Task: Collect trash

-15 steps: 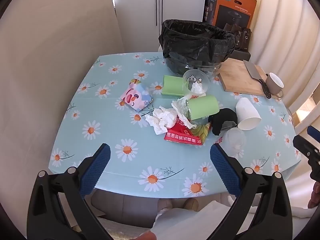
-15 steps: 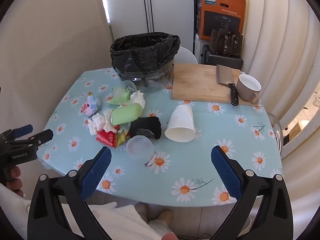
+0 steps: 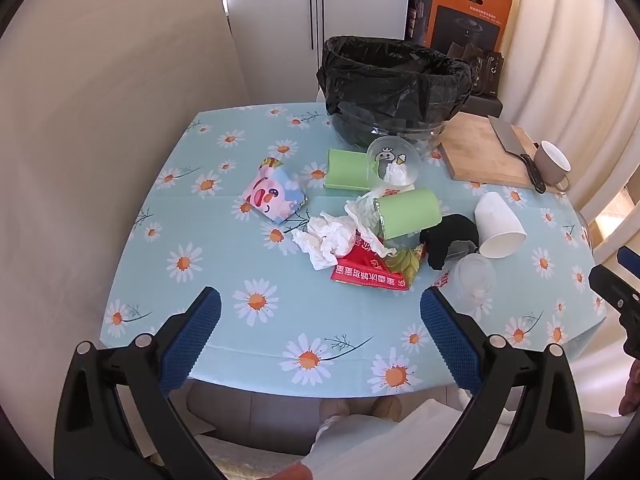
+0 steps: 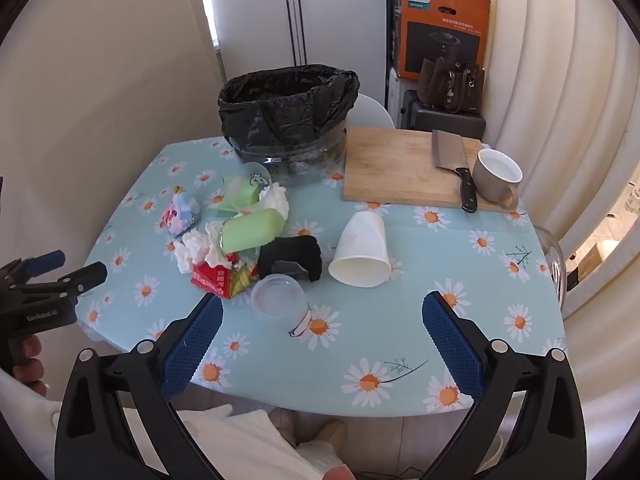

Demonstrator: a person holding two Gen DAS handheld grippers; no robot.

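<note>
Barely started: left gripper [image 3: 320, 320] and right gripper [image 4: 322, 320] both wide open, empty, hovering short of the trash pile [image 3: 360, 232]. Probably next: drop onto something like the clear cup [image 4: 280, 300], then over to the bin [image 4: 288, 112].

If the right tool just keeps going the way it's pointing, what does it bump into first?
Probably the clear plastic cup lying nearest, just left of the right tool, or the bare tablecloth beside it. Depth is hard to judge.

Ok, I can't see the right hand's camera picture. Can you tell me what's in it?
A daisy-print table holds a pile of trash: crumpled tissues, green cartons, a red wrapper and tipped-over cups. Behind it stands a bin lined with a black bag, beside a cutting board with a cleaver. The right gripper is open and empty.
</note>
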